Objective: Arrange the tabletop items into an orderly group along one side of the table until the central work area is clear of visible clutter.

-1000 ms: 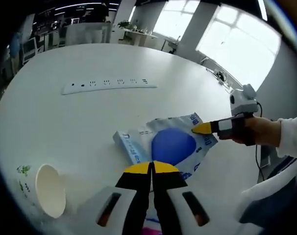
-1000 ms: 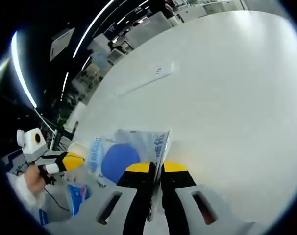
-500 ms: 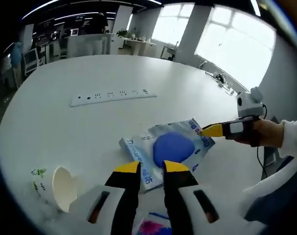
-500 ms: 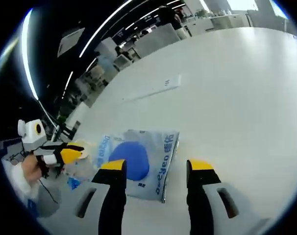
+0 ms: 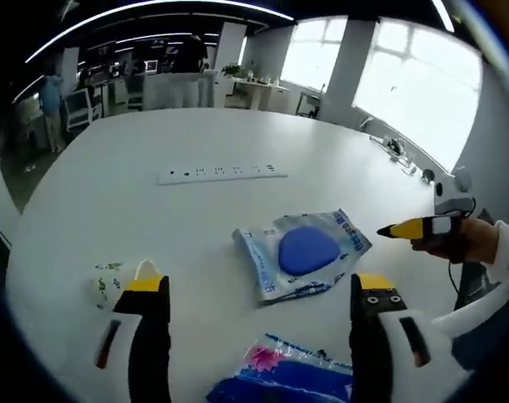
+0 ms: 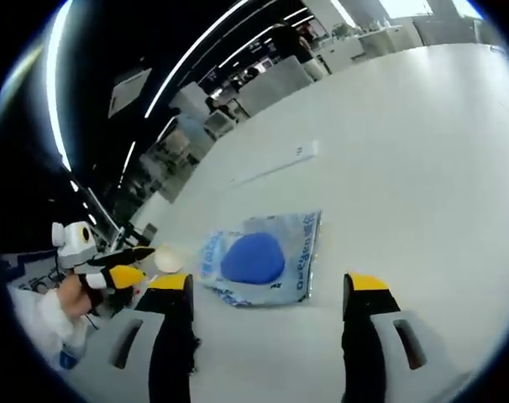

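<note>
Left gripper view, items largest first, each placed relative to the jaws.

White table (image 5: pixel 112 210): broad, rounded, running ahead of both pairs of jaws.

Pale blue packet (image 5: pixel 303 252) with a dark blue oval on its face: lies flat, ahead of the left gripper (image 5: pixel 261 290) and a little toward its right jaw, clear of both tips. Its long axis runs across the line of the jaws, not along them. In the right gripper view the same packet (image 6: pixel 259 260) sits ahead of the right gripper (image 6: pixel 269 285), between the jaw lines but leaning toward the left jaw, also untouched. Judged equally near to either hand.

Blue and pink wrapper (image 5: pixel 292 382): between the left jaws, close in, below the tips.

White power strip (image 5: pixel 221 174): far ahead of the left jaws, well apart from the packet, lying crosswise.

Paper cup (image 5: pixel 120 281): on its side, just beside the left jaw's tip, outboard of it and partly hidden by it.

Jaw state: left pair spread wide, holding nothing; right pair likewise spread and empty.

Judgement: any gathering move toward the packet starts from straight ahead, meeting one of its long edges.
</note>
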Demonstrator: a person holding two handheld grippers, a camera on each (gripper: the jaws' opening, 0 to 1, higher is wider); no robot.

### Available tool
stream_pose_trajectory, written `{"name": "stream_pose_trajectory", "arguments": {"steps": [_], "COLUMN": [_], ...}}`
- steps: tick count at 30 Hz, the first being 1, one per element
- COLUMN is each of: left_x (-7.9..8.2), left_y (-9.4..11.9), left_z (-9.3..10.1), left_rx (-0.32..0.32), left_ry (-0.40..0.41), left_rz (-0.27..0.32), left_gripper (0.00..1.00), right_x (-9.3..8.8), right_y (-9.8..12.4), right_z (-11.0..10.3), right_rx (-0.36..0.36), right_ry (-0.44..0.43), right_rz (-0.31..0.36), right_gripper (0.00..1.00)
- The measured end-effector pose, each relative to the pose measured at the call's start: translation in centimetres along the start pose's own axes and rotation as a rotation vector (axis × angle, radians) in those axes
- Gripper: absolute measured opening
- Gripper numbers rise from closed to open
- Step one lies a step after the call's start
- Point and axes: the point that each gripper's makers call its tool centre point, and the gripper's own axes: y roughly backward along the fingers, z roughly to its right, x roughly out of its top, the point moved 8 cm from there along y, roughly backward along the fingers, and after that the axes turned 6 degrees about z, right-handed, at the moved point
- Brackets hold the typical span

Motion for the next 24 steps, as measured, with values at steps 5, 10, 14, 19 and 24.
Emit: {"name": "stream_pose_trajectory", "arguments": {"steps": [5, 10, 14, 19, 24], "left_x": [-0.1, -0.4, -0.9, -1.8, -2.8], "left_y": [0.2, 0.3, 0.8, 1.8, 2.9], "left_z": [0.1, 0.2, 0.4, 0.7, 1.2], "left_rx": [-0.001, -0.001, 0.004, 0.023, 0.059], "left_ry": [-0.004, -0.001, 0.001, 0.007, 0.035], "left_rz": [0.0, -0.011, -0.023, -0.04, -0.047], "left_gripper": [0.88, 0.86, 0.84, 0.83, 0.81], "right_x": [-0.4, -0.7, -0.9, -1.4, -1.8], "right_y": [0.4, 0.8, 1.2, 1.5, 2.3], "right_z": [-0.1, -0.1, 0.1, 0.1, 0.1], "right_rx": [-0.001, -0.002, -0.002, 0.011, 0.042], "right_ry": [-0.02, -0.028, -0.036, -0.054, -0.065], "right_rz": [0.0, -0.003, -0.004, -0.004, -0.013], "right_gripper": [0.69, 0.69, 0.68, 0.68, 0.68]}}
